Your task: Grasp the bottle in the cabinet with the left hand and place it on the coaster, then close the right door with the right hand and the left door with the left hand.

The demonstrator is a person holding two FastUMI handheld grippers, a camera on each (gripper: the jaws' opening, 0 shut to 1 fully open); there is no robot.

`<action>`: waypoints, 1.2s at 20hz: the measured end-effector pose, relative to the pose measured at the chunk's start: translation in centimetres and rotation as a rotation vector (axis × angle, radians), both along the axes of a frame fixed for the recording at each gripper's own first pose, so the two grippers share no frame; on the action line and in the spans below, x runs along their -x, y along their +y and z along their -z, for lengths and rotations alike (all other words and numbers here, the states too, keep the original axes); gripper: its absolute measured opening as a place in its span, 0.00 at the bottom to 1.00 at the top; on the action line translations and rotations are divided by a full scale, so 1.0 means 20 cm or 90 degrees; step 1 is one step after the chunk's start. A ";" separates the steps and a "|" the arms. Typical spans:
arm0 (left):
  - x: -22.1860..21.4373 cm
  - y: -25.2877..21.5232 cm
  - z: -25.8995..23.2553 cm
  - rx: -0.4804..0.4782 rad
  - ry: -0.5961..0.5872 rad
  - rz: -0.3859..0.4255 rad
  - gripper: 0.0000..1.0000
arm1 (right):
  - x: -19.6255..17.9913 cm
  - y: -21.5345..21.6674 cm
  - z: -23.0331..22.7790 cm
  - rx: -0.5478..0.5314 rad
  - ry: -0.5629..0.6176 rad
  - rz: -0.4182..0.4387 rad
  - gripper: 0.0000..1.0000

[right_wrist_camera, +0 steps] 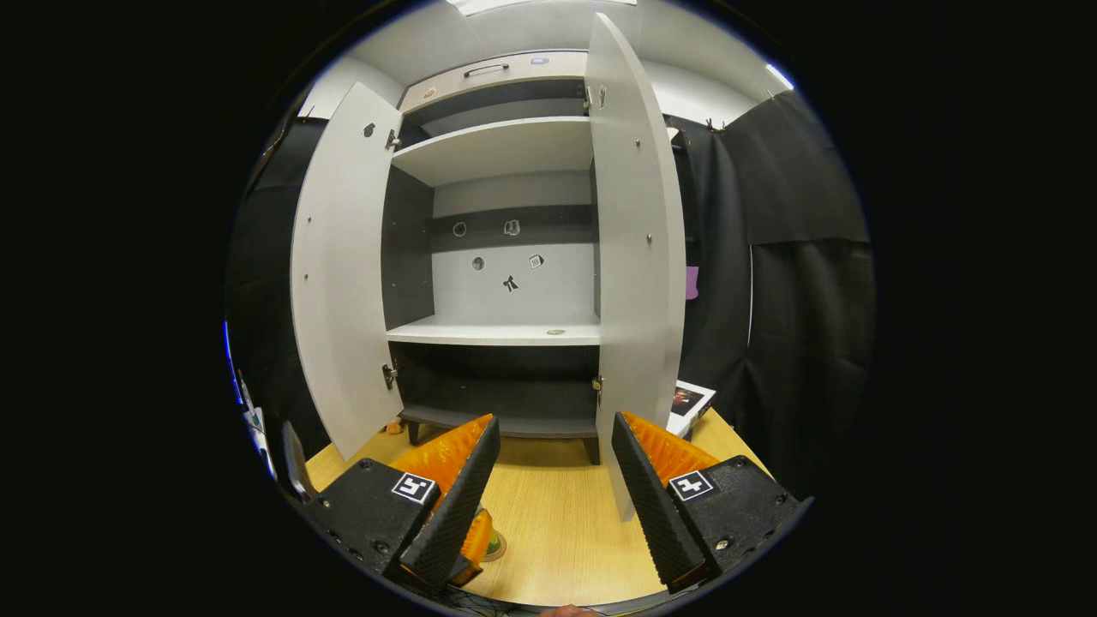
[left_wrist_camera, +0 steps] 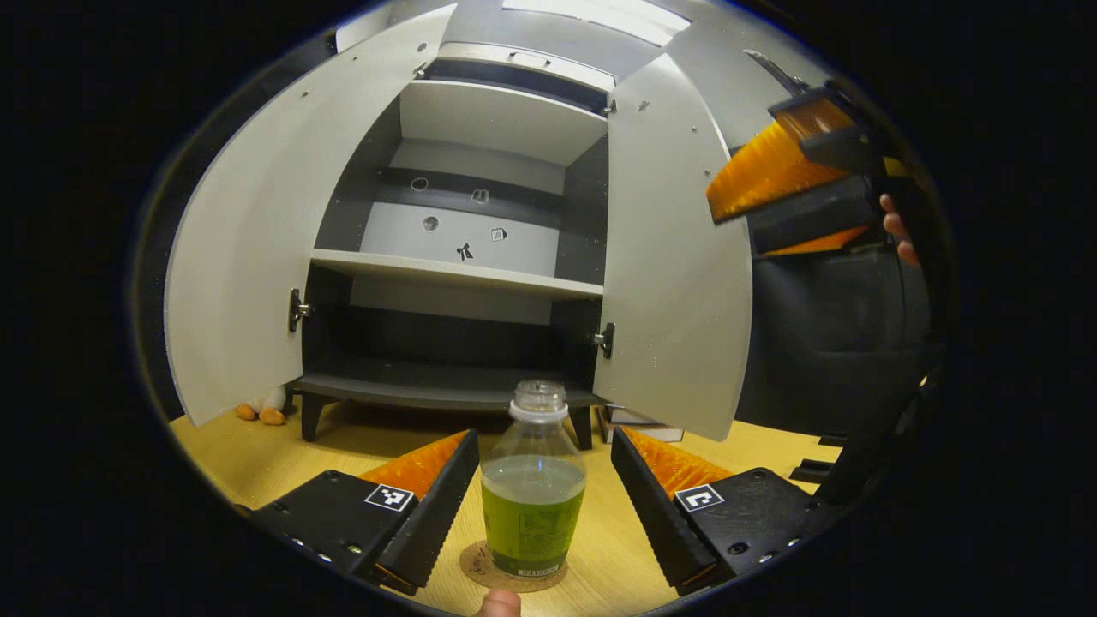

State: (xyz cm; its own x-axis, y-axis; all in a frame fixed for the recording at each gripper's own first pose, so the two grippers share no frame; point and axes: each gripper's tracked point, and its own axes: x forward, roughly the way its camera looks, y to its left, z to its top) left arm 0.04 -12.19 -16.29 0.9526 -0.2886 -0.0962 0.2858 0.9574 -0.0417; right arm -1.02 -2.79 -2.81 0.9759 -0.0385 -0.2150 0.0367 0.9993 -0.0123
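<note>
In the left gripper view, the left tool (left_wrist_camera: 531, 506) sits low over the surface (left_wrist_camera: 754, 446), its two fingers spread wide and released, and the bottle (left_wrist_camera: 532, 493) stands upright right between them, touching neither. The bottle rests on the round coaster (left_wrist_camera: 480, 572), green drink partway up, cap on. So the placing looks done, and the doors come next. Ahead of the tool the cabinet (left_wrist_camera: 480, 283) gapes open, left door (left_wrist_camera: 248, 257) swung out to the tool's left, right door (left_wrist_camera: 677, 283) out to its right. Up at the far right hangs the right tool (left_wrist_camera: 793, 184) with a hand behind it, level with that right door's outer edge; how its jaws stand I cannot tell from here. Over to the right gripper view: the right tool (right_wrist_camera: 553, 501) has its fingers parted, nothing held, and the right door's (right_wrist_camera: 638, 257) edge stands straight ahead, just right of centre. To do this well, I'd judge the tool should come round the door's outer face and push it flat and steadily towards the cabinet (right_wrist_camera: 506, 274), keeping clear of the bottle; the left tool should draw straight back first so it doesn't tip it. As for writing: the bottle's label is too blurred to read, faint pen marks on the coaster likewise, and the small stickers on the cabinet's back panel are not legible.
</note>
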 end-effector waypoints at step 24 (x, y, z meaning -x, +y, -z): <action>0.28 0.22 -0.87 -0.071 -0.002 -0.270 0.95 | -0.04 -0.68 -0.85 0.007 -0.158 -0.053 0.81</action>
